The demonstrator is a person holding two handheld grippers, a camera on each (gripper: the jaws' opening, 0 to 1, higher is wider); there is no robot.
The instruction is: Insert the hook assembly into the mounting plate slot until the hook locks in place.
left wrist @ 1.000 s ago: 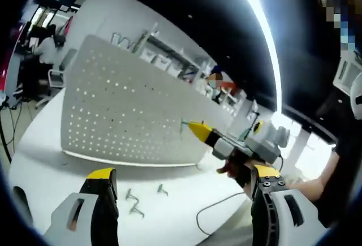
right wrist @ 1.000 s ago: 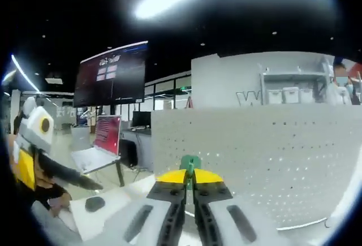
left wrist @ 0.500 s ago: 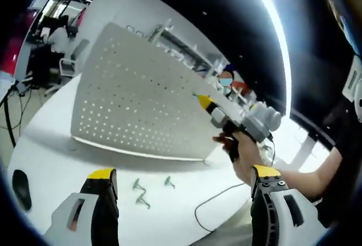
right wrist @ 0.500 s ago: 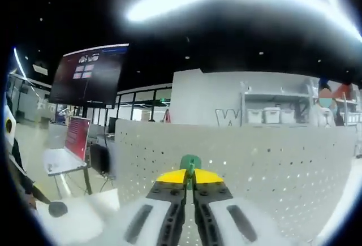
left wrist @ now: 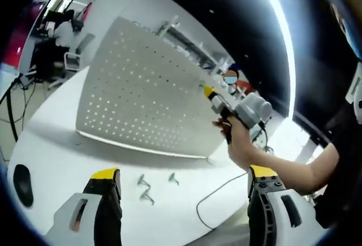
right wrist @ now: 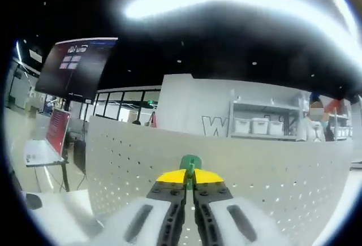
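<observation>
Right gripper (right wrist: 190,179) clamped on small green hook (right wrist: 190,163), tip close to white perforated metal plate (left wrist: 136,104). Left gripper (left wrist: 184,192) open, empty, hanging back. Risk: hook off-angle, misses slot, won't lock.

"W" on rear wall (right wrist: 212,126)
</observation>
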